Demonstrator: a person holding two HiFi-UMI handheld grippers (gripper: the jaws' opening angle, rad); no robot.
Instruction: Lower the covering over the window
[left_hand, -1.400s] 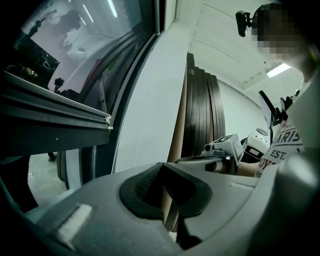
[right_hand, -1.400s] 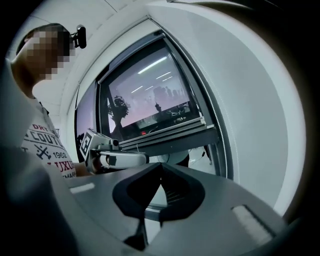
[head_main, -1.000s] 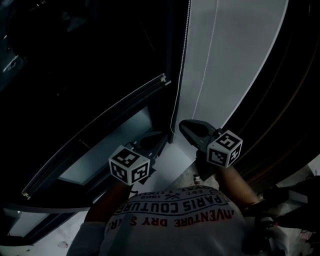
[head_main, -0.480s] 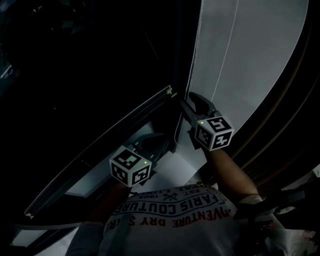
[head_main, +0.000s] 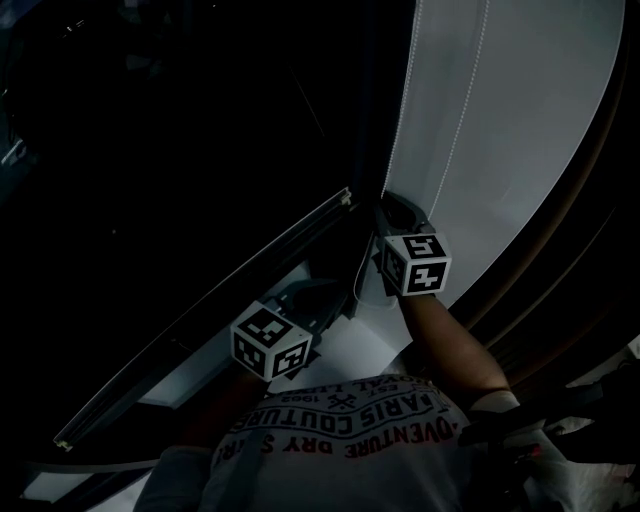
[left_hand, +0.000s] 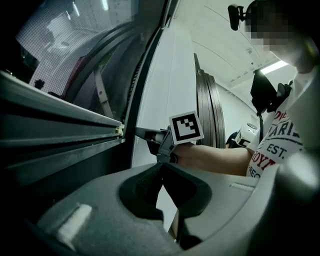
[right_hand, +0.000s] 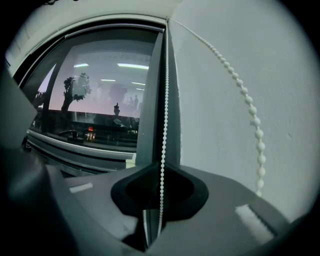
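A white bead chain (right_hand: 164, 100) hangs along the dark window frame, and its other strand (right_hand: 250, 110) lies against the white wall. My right gripper (right_hand: 163, 165) is raised beside the frame (head_main: 392, 205); its jaws are closing, with the near strand pinched between their tips. The blind's bottom rail (head_main: 200, 315) crosses the dark window at a slant, its end close to that gripper. My left gripper (head_main: 330, 292) is lower, near the sill, and shut with nothing in it (left_hand: 162, 165).
The window pane (right_hand: 100, 90) shows a dim evening street and reflected ceiling lights. A pale sill (head_main: 340, 340) lies below the grippers. Dark curved frame strips (head_main: 560, 240) run down the right side of the white wall panel (head_main: 520, 110). The person's printed shirt (head_main: 380, 430) fills the bottom.
My right gripper has gone up along the chain, from near the sill to beside the rail's end. The left gripper has barely moved.
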